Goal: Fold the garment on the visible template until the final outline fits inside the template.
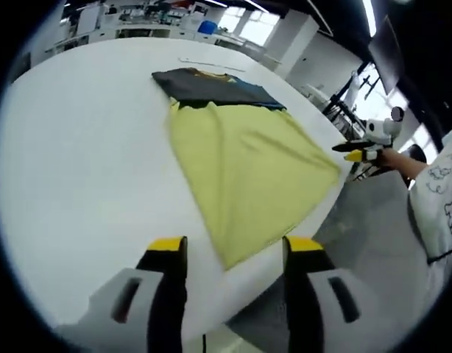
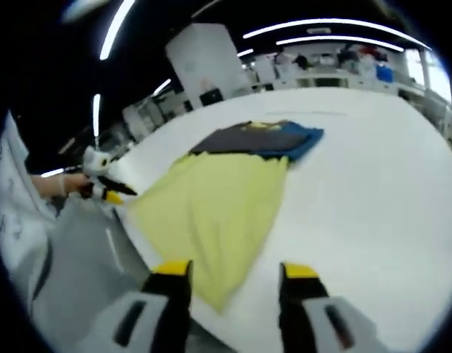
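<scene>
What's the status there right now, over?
Left gripper and right gripper open, hovering near yellow garment. Garment spread flat on white table, dark folded clothes beyond. Nothing blocking.

In the left gripper view the left tool (image 1: pixel 235 250) rises from six o'clock with its two yellow-tipped jaws standing wide apart and nothing between them, while the right tool (image 1: pixel 356 152) comes in at three o'clock, held by a hand (image 1: pixel 394 159) on a bare forearm with a white patterned sleeve behind it. In the right gripper view the right tool (image 2: pixel 235 271) likewise stands at six o'clock with jaws spread and empty, and the left tool (image 2: pixel 112 195) appears at nine o'clock, gripped by a hand (image 2: pixel 70 183).
</scene>
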{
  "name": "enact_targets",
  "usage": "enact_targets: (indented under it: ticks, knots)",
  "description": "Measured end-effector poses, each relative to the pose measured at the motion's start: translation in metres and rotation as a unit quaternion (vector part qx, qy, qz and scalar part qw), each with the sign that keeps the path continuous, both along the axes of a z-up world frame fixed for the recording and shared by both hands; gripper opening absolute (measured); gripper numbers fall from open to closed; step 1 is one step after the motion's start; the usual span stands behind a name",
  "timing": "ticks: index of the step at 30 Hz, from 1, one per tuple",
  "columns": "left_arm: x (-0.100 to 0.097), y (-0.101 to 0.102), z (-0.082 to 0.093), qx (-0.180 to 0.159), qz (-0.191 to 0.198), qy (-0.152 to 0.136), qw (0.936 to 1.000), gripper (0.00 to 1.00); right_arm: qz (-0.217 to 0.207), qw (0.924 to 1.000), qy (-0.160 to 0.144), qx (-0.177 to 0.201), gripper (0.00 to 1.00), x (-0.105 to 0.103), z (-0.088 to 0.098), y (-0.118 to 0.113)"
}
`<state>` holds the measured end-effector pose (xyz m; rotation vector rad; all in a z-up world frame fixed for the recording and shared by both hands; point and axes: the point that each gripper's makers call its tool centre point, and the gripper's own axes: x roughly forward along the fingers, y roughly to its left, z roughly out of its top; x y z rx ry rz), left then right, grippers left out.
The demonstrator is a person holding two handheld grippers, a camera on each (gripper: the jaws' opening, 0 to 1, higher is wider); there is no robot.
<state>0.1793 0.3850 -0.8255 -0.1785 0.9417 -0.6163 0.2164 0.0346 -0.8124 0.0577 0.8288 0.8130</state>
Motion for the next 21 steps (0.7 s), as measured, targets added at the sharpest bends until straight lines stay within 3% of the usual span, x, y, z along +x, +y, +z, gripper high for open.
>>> enact_targets:
  ticks: [11, 21]
  knots:
    - [-0.011, 0.003, -0.007, -0.012, 0.03, 0.032, 0.999, 0.29, 0.046, 0.9981, 0.029, -0.029, 0.36, -0.024, -0.015, 0.006]
    - [-0.01, 0.005, -0.011, -0.03, 0.058, 0.045, 0.9969, 0.12, 0.044, 0.9972, 0.056, -0.022, 0.2, -0.026, -0.024, 0.012]
